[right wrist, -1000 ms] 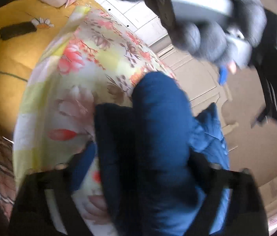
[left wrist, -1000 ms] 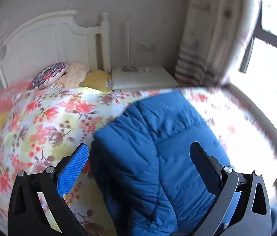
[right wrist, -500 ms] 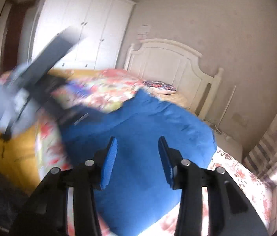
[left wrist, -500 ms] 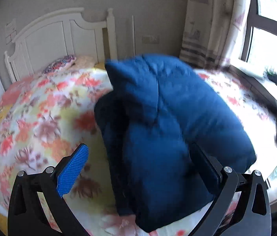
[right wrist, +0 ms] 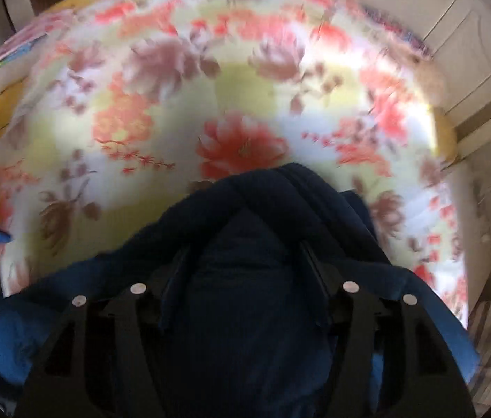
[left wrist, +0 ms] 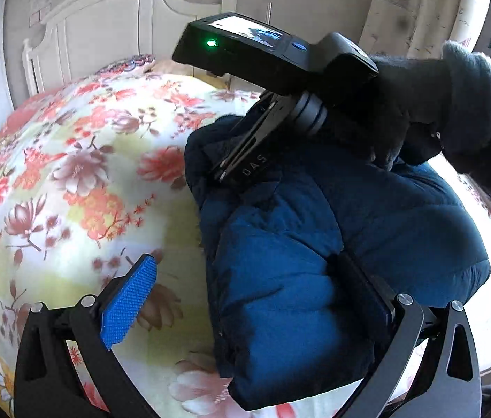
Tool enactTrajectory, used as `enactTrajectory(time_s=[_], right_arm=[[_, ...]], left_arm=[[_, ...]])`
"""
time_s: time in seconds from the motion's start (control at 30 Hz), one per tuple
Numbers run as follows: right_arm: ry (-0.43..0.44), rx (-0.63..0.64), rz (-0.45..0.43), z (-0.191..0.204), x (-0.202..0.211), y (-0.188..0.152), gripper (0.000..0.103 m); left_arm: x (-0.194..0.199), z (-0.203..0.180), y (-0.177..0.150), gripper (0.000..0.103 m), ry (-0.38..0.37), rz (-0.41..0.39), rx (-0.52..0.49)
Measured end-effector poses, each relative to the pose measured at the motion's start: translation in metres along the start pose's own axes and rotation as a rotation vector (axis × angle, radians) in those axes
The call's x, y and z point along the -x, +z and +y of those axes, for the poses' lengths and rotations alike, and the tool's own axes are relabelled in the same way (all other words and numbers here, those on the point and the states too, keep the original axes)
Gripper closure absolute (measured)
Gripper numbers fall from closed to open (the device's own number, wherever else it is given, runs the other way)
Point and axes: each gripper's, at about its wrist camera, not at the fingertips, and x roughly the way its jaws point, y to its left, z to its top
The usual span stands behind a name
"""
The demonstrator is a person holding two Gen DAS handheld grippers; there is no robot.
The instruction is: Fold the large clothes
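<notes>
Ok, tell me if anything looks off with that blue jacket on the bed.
The blue jacket is a lumpy, uneven bundle on the floral bedspread, not a flat fold. Its collar end bunches up between the right gripper's jaws, and the left gripper is open around the puffy near end. Nothing looks torn or spilled.

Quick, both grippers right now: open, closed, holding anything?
Left gripper: open, fingers spread beside the blue jacket, holding nothing.
Right gripper: shut on the blue jacket.
</notes>
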Motion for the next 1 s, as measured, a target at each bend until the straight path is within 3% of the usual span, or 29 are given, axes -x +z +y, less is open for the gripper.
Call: enactTrajectory(time_s=[0.2,0.33,0.43,0.53,0.67,0.73,0.77,0.87,0.93,1.0], right_arm=[[0.002,-0.016,-0.081,-0.003,0.003,-0.007,0.043],[-0.083,-0.029,-0.246,-0.006,0.068,-0.026,0.042],[-0.148,-0.110,-0.343,-0.032,0.113,-0.052,0.037],[-0.232,-0.236,-0.323,-0.070,0.126,-0.076,0.036],[-0.189,-0.463,-0.274,-0.124,0.094,-0.108,0.035],[-0.152,-0.469,-0.195,-0.128,0.053,-0.107,0.035],[-0.145,-0.472,-0.201,-0.126,0.032,-0.105,0.033],[-0.175,-0.481,-0.184,-0.125,0.025,-0.095,0.034],[-0.190,-0.461,-0.224,-0.114,0.047,-0.097,0.034],[-0.110,-0.498,-0.347,-0.107,0.076,-0.116,0.033]], left_arm=[[-0.007,0.000,-0.002,0.004,-0.031,0.015,0.012],[-0.006,-0.003,-0.007,0.004,-0.039,0.013,0.023],[-0.005,-0.004,-0.006,0.004,-0.041,0.013,0.018],[-0.006,-0.003,-0.006,0.004,-0.043,0.014,0.016],[-0.007,-0.003,-0.007,0.004,-0.038,0.014,0.025],[-0.006,-0.003,-0.006,0.004,-0.035,0.013,0.030],[-0.005,-0.002,-0.006,0.004,-0.030,0.011,0.035],[-0.005,-0.001,-0.004,0.004,-0.029,0.022,0.038],[-0.002,0.004,-0.005,0.004,-0.074,0.039,0.069],[0.001,0.014,-0.006,0.004,-0.142,0.058,0.123]])
